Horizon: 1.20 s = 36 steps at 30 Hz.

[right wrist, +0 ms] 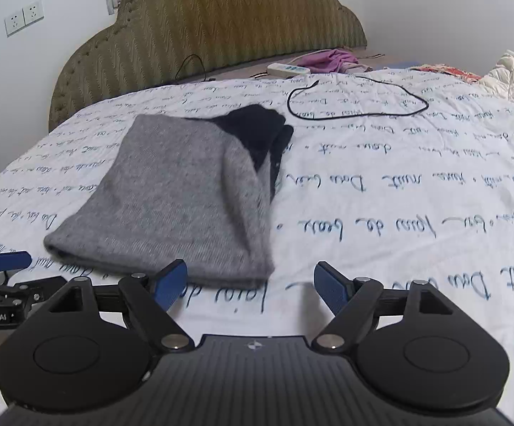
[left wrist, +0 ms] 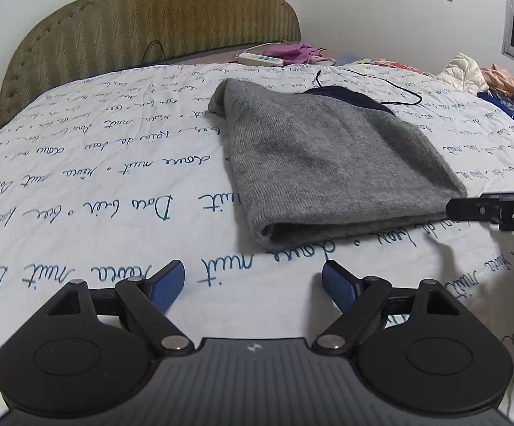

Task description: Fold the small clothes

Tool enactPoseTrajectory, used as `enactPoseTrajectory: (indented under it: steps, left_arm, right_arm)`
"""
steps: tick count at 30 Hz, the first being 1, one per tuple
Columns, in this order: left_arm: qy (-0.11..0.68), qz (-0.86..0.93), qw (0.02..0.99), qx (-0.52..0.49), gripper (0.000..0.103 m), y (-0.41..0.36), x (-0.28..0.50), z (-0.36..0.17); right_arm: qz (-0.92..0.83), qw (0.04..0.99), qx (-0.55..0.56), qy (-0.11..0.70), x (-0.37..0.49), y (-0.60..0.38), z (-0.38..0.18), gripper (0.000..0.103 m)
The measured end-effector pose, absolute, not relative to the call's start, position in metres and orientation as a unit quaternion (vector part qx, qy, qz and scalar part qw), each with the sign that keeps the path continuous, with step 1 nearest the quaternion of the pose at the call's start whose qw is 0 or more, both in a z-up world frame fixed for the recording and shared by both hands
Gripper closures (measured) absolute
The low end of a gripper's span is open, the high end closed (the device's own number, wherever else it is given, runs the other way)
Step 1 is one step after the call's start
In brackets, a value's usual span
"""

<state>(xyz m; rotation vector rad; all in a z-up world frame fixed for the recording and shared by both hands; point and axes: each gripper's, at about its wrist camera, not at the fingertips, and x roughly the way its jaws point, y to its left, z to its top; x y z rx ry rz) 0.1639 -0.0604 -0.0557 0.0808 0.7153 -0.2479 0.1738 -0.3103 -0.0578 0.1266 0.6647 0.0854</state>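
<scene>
Grey knit garment [left wrist: 331, 163] lies folded flat on the white bedsheet [left wrist: 97, 184] in the left wrist view, just past the left gripper [left wrist: 253, 280], whose blue tongs are wide apart and hold nothing, while the right gripper [left wrist: 484, 209] pokes in beside its near right corner.

From the right wrist view the grey knit garment [right wrist: 182, 198] sits just ahead and to the left of the right gripper [right wrist: 249, 280], tongs apart and empty too, with a dark part [right wrist: 260, 131] sticking out at the far end. If the tongs pinch only the top layer, I think the fold could slide open, and the black cable [right wrist: 356, 106] behind the garment might snag.
</scene>
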Motion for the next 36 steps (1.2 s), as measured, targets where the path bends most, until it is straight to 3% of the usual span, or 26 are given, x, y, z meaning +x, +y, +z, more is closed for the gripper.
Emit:
enactPoseTrajectory:
  steps: [24, 36]
  left_arm:
    - [0.353, -0.076, 0.932, 0.02, 0.005, -0.067, 0.137, -0.059]
    - [0.35, -0.057, 0.935, 0.026, 0.001, -0.072, 0.131, -0.063]
  right_arm:
    - [0.06, 0.938, 0.078, 0.331, 0.134, -0.286, -0.066, 0.006]
    - [0.046, 0.943, 0.032, 0.328, 0.123, -0.271, -0.073, 0.003]
